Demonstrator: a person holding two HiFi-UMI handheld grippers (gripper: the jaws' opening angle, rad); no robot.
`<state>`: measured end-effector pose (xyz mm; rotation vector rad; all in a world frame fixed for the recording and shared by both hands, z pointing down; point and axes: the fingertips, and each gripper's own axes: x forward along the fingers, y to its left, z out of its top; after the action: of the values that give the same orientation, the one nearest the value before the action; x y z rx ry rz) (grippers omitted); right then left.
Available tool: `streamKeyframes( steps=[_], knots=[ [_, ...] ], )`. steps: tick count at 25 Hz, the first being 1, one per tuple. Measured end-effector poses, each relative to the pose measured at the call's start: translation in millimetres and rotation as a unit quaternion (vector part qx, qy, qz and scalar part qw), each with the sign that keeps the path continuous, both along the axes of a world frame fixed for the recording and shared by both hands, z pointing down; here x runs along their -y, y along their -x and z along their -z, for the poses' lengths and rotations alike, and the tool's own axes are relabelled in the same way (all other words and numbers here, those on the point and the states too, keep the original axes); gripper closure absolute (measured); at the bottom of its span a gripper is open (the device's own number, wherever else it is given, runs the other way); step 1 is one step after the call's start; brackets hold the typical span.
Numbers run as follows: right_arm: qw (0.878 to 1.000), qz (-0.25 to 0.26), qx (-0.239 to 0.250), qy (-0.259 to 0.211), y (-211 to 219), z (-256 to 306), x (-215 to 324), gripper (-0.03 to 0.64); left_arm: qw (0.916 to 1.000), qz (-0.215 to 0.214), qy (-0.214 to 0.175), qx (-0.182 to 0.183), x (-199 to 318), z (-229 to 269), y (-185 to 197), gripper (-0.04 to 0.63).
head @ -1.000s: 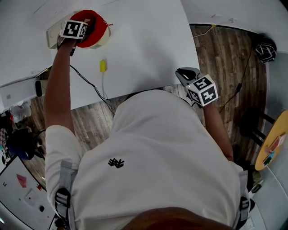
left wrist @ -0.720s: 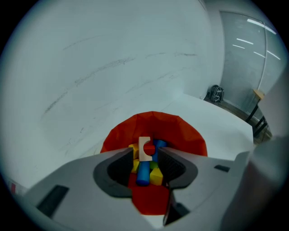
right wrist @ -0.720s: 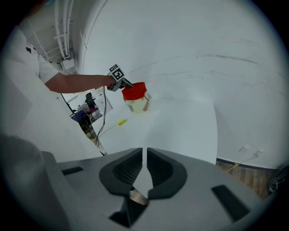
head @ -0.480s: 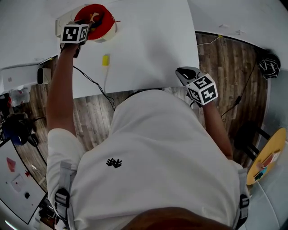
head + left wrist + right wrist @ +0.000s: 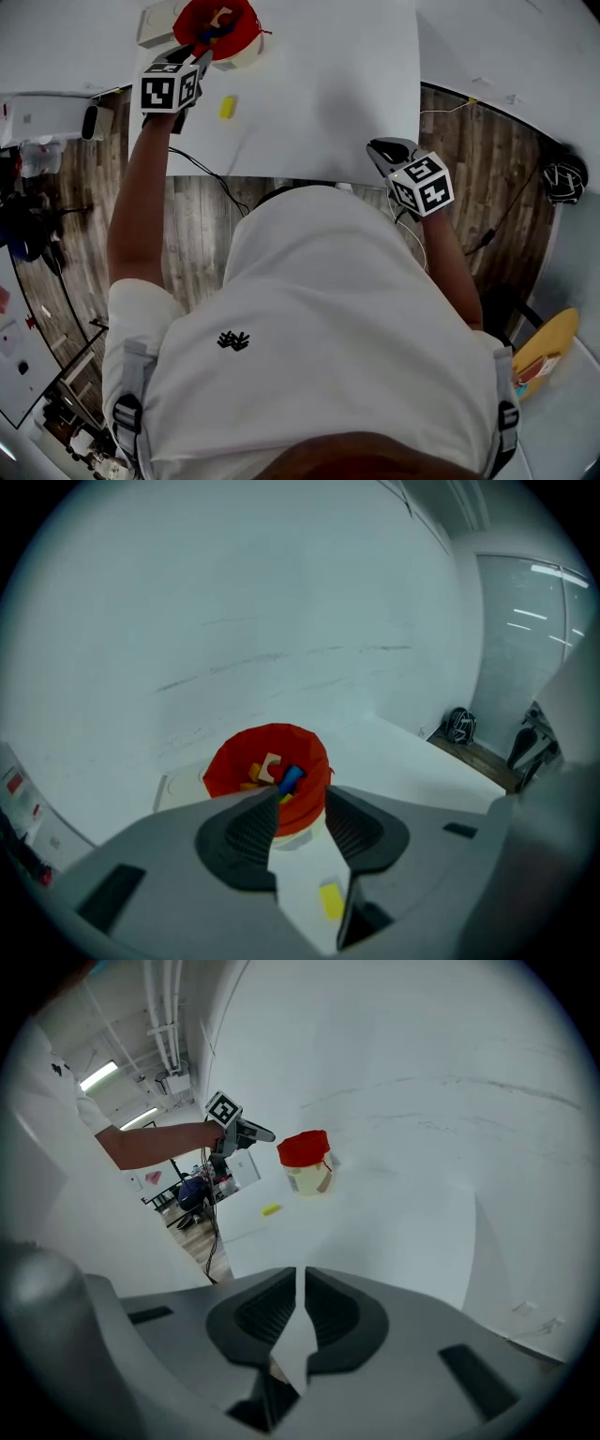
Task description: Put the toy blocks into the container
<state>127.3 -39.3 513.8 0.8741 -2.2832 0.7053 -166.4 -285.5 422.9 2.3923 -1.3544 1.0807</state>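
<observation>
**Left gripper over the container, one block left on the table.** The left gripper (image 5: pixel 300 808) hangs tilted downward just in front of the round red container with a cream lower part (image 5: pixel 220 775), which stands near the far edge of the white table (image 5: pixel 328 84). Its jaws stand apart and have just been closing. Neither pad presses on anything, so this gripper is judged empty. The container already holds several toy blocks (a blue cylinder (image 5: pixel 291 778) and a pale wooden arch (image 5: pixel 270 764) among orange pieces), which suggests the drop-off is done.

A small yellow oblong block (image 5: pixel 330 899) shows through the gap between the jaws. It lies flat on the table below them, on the near side of the container and apart from it. It is not between the pads, and in the head view it sits just beside the left gripper, towards the person's right.

The right gripper (image 5: pixel 300 1288) is held at the table's near edge, well apart from block and container. Its jaws are drawn to a thin slit on nothing, probably a parked pose while the left hand works.
</observation>
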Motion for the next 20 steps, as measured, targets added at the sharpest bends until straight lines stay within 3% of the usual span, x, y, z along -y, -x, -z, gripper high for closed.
streamKeyframes(
  steps=[10, 20],
  knots=[
    [0.998, 0.055, 0.0, -0.001, 0.8, -4.5, -3.3, 0.586, 0.9979, 0.051, -0.019, -0.036, -69.1, -11.2, -5.0, 0.45],
    [0.997, 0.074, -0.01, 0.01, -13.9, -14.3, -12.4, 0.586, 0.9917, 0.118, -0.001, -0.051, -126.8, -79.0, -11.2, 0.529]
  ],
)
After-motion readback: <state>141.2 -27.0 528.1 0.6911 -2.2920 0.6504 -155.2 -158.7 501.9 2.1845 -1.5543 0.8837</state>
